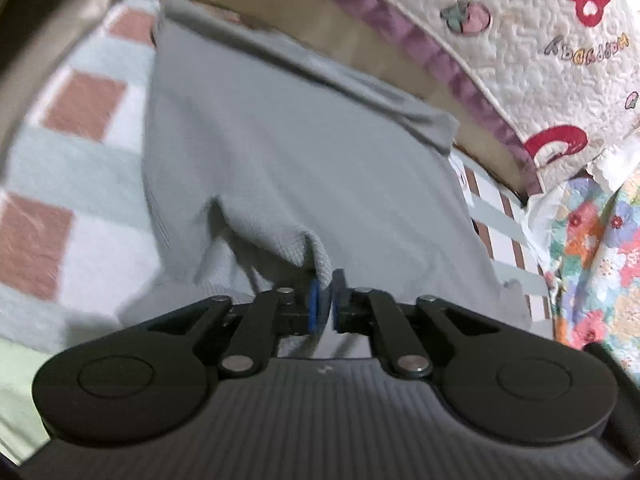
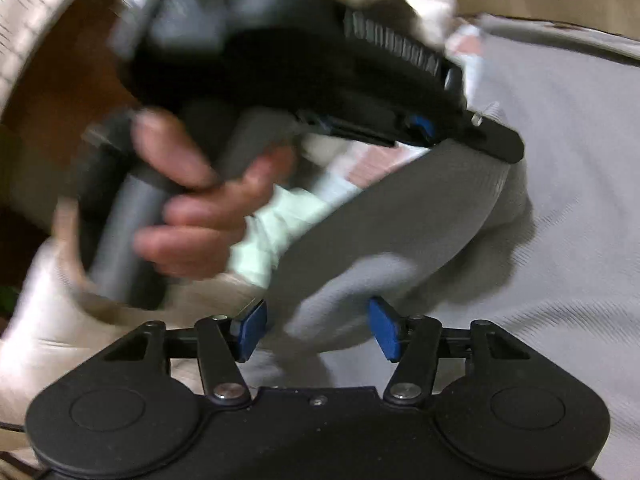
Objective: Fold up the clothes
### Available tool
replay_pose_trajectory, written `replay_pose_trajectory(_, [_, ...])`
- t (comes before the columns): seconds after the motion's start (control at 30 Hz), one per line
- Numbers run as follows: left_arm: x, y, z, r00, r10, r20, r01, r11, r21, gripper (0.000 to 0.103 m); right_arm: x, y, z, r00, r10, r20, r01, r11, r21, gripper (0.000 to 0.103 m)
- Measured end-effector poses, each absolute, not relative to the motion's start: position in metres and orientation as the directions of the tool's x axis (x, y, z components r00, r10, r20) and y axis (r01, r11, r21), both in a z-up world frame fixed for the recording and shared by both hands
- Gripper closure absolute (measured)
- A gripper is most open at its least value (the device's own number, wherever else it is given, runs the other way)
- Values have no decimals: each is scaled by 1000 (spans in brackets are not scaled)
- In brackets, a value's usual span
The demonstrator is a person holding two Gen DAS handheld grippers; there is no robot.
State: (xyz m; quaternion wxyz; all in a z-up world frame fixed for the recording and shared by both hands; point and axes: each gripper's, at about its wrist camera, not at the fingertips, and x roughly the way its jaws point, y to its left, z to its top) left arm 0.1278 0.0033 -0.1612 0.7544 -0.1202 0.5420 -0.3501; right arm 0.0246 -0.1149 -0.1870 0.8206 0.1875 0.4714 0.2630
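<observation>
A light grey garment [image 1: 288, 148] lies spread on a pink, white and pale green checked blanket [image 1: 80, 168]. My left gripper [image 1: 327, 304] is shut on a raised fold of the grey garment's near edge. In the right wrist view the same grey garment [image 2: 560, 200] fills the right side, with a folded-over part lifted. My right gripper [image 2: 318, 330] is open, its blue pads [image 2: 382, 332] on either side of a grey cloth fold without pinching it. A hand [image 2: 192, 204] holds the left gripper's body [image 2: 320, 76] just above and to the left.
A quilted cream cover with red patterns [image 1: 540, 40] and a purple trim hangs over a tan edge behind the garment. A floral cloth [image 1: 592, 264] lies at the right. A sleeve in cream fabric [image 2: 60, 340] shows at the lower left of the right wrist view.
</observation>
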Motion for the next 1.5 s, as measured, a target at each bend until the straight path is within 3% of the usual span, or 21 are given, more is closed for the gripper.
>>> replay_pose_trajectory(0.03, [124, 2, -163, 161, -659, -734, 399, 724, -563, 68, 21, -113, -194, 418, 585, -695, -254, 810, 529, 100])
replay_pose_trajectory(0.1, [123, 13, -162, 226, -643, -732, 401, 746, -531, 55, 14, -123, -203, 420, 564, -711, -190, 821, 539, 99])
replay_pose_trajectory(0.23, [124, 48, -154, 395, -528, -752, 346, 844, -411, 44, 0, -145, -217, 417, 530, -738, -42, 823, 567, 100])
replay_pose_trajectory(0.3, [129, 57, -165, 385, -477, -790, 301, 874, -381, 44, -1, -147, -216, 414, 510, -754, -39, 837, 546, 100])
replay_pose_trajectory(0.5, [131, 54, -212, 190, -473, -860, 247, 871, -424, 44, -7, -152, -209, 414, 471, -779, -66, 869, 490, 102])
replay_pose_trajectory(0.73, [131, 42, -224, 180, -441, -879, 253, 885, -392, 37, -17, -162, -203, 422, 456, -783, -111, 884, 455, 99])
replay_pose_trajectory(0.77, [130, 42, -224, 183, -453, -872, 259, 878, -402, 38, -19, -162, -201, 426, 464, -777, -124, 880, 458, 99])
replay_pose_trajectory(0.8, [129, 41, -223, 184, -469, -864, 269, 869, -415, 47, -20, -162, -199, 429, 475, -768, -139, 875, 464, 99])
replay_pose_trajectory(0.83, [127, 41, -223, 185, -486, -854, 281, 859, -428, 89, -22, -162, -198, 433, 486, -759, -154, 870, 469, 99])
replay_pose_trajectory(0.87, [125, 41, -219, 195, -500, -844, 296, 850, -436, 100, -23, -161, -196, 436, 497, -750, -169, 864, 475, 99])
replay_pose_trajectory(1.0, [110, 69, -179, 401, -572, -715, 322, 819, -475, 100, -30, -161, -188, 444, 488, -752, -223, 873, 435, 98])
replay_pose_trajectory(1.17, [109, 89, -181, 366, -733, -574, 308, 677, -669, 100, -34, -175, -178, 428, 307, -850, -149, 952, 269, 98])
replay_pose_trajectory(1.27, [111, 86, -186, 334, -781, -527, 299, 618, -727, 100, -35, -195, -161, 483, 319, -815, -86, 944, 319, 88])
replay_pose_trajectory(1.33, [114, 86, -190, 298, -825, -480, 286, 557, -779, 100, -37, -204, -148, 550, 367, -750, -76, 916, 393, 65])
replay_pose_trajectory(1.4, [115, 81, -191, 266, -852, -452, 285, 517, -807, 100, -39, -212, -136, 614, 409, -675, -74, 881, 467, 58])
replay_pose_trajectory(1.5, [114, 75, -191, 228, -874, -430, 300, 483, -823, 100, -36, -205, -128, 678, 422, -601, -147, 880, 452, 55])
